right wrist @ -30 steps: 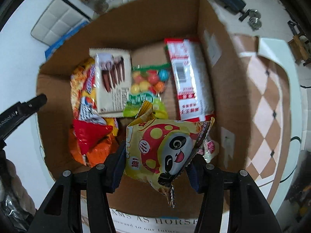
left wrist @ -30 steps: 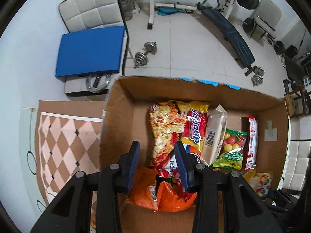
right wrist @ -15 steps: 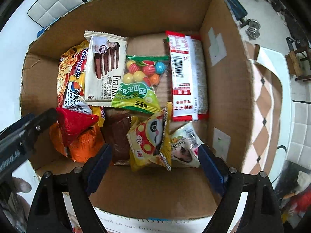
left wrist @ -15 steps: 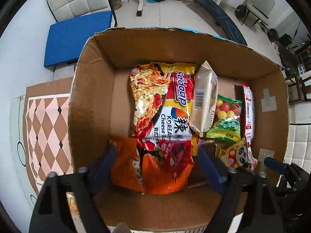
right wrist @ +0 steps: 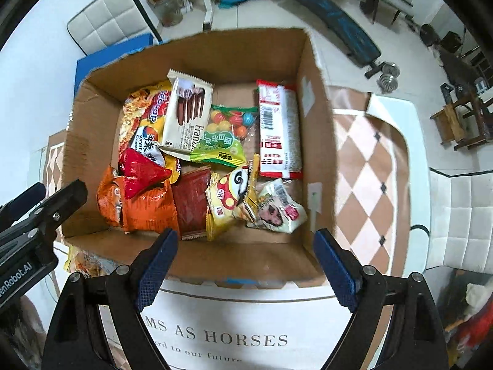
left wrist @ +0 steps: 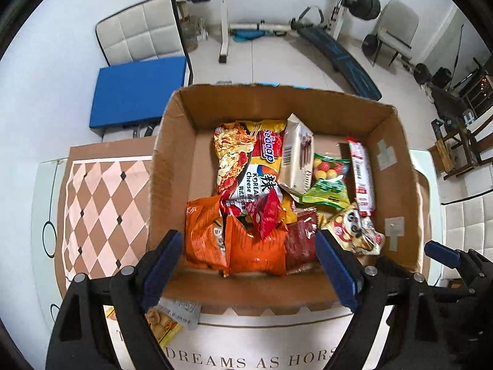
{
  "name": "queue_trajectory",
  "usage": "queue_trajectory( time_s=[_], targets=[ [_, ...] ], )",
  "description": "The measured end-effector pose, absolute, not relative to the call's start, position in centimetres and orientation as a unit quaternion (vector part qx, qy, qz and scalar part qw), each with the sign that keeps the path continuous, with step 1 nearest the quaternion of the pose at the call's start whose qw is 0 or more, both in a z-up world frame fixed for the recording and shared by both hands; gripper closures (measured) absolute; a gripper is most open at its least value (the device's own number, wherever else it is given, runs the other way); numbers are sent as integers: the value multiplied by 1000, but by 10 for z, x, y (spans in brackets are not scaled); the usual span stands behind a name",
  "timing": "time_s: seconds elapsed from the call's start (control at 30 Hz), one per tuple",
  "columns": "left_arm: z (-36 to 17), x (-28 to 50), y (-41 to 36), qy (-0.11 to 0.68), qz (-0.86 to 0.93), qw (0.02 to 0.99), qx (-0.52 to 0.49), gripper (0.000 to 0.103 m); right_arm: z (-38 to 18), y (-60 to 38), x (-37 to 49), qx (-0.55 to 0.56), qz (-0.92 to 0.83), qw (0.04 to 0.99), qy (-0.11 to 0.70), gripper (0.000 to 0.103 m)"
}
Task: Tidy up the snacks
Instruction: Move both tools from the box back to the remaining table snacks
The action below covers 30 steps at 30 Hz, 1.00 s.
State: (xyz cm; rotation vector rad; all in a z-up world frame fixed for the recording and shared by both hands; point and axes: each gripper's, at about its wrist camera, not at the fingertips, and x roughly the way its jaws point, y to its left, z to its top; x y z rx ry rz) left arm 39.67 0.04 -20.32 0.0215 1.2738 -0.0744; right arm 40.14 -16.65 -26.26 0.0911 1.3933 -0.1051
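while both the left gripper (left wrist: 249, 265) and right gripper (right wrist: 245, 266) hang spread and empty over the box's (right wrist: 215, 256) near wall, a yellow packet (left wrist: 163, 323) lies outside on the table, under the left jaw. it looks light, soft and crinkly, best pinched at a sealed edge. farther in lie orange bags (left wrist: 234, 240), noodles (left wrist: 246, 160) and candy (right wrist: 225, 135); the wall must be cleared.

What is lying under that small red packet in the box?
The red packet rests on the orange chip bags and the lower end of the noodle packet. Whatever lies beneath those is covered.
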Motion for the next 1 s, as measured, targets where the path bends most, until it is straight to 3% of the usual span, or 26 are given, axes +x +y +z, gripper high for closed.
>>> queue_trajectory(
  time_s=[0.63,0.87,1.0],
  targets=[
    [-149,313,22,538,-13,842,-37,15,-190,-165,326,70,-39,815,573,11],
    [-170,269,93,552,66,828,-78,15,-221,-129,317,119,25,784,609,11],
    [-220,244,154,598,122,783,-121,15,-264,-77,318,107,71,749,650,11]
  ],
)
